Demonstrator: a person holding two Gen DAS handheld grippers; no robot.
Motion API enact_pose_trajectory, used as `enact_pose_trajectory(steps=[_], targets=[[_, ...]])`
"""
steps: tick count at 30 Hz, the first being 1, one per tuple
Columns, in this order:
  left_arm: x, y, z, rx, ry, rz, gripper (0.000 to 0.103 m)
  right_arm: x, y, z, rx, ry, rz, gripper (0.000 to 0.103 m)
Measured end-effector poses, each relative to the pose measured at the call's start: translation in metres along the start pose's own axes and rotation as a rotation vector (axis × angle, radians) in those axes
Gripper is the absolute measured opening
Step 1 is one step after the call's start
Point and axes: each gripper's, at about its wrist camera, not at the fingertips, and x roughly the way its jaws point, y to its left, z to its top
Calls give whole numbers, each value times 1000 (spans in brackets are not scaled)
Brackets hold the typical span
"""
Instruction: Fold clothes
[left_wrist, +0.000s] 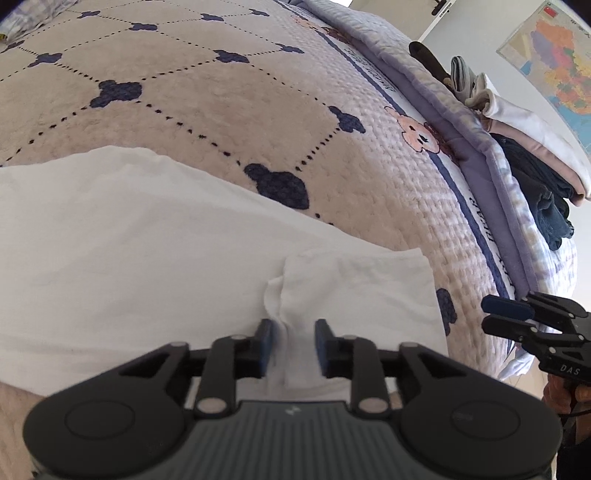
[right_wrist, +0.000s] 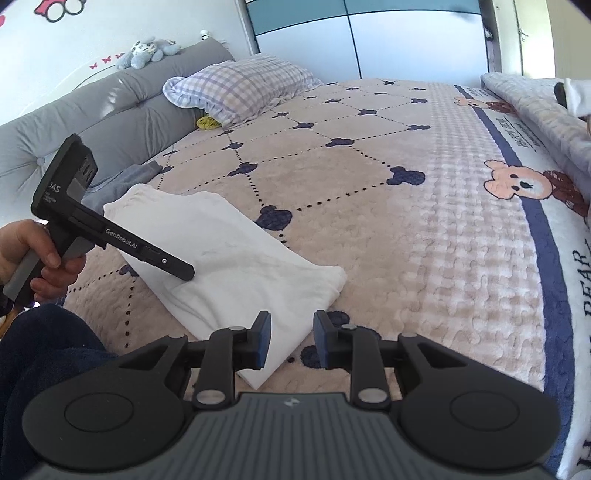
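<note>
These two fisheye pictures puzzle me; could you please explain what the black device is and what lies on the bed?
No robot here: a person holds a hand-held gripper in each hand, each with a camera looking along its jaws. The left gripper hovers with jaws open astride a fold of the white garment, not clamped. The right gripper, also open and empty, sits at the garment's corner. The garment lies partly folded on the patterned bedspread. A checked pillow lies near the grey headboard.

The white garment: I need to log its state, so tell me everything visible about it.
The white garment is soft, lightly wrinkled cloth, folded into a flat, layered oblong on the pink patterned blanket near the bed's front edge. The open left gripper straddles a fold; the open right gripper hovers by its corner.
</note>
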Motion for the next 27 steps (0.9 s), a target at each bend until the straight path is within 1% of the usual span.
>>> enact_pose_trajectory(steps=[1,3,6,7,8,9,10,12,13,18,23,27], targets=[[1,0,2,-1,-7,-7,51,2,-3,1,21,1,6,30],[5,2,6,-20,-15,-20,51,10,-6,4,43,5,12,32],[18,3,9,-47,2,-47,51,24,-12,15,66,12,-5,37],[23,4,10,-55,7,-56,48,30,-16,18,86,22,-9,39],[25,1,12,-45,3,-46,47,37,-20,20,116,40,-8,40],[25,-2,14,-37,-7,-32,41,44,-25,22,146,60,-7,40],[24,-3,17,-33,-17,-16,30,50,-28,21,176,79,-3,40],[24,-2,21,-27,-36,4,22,61,-33,18,223,105,23,40],[24,-2,21,-25,-50,12,19,64,-34,16,240,112,35,40],[23,0,19,-17,-113,-21,19,67,-35,10,264,104,32,39],[18,6,19,-28,-191,-42,19,65,-34,9,250,98,14,32],[16,10,19,-36,-196,-31,19,66,-34,8,245,95,4,30]])
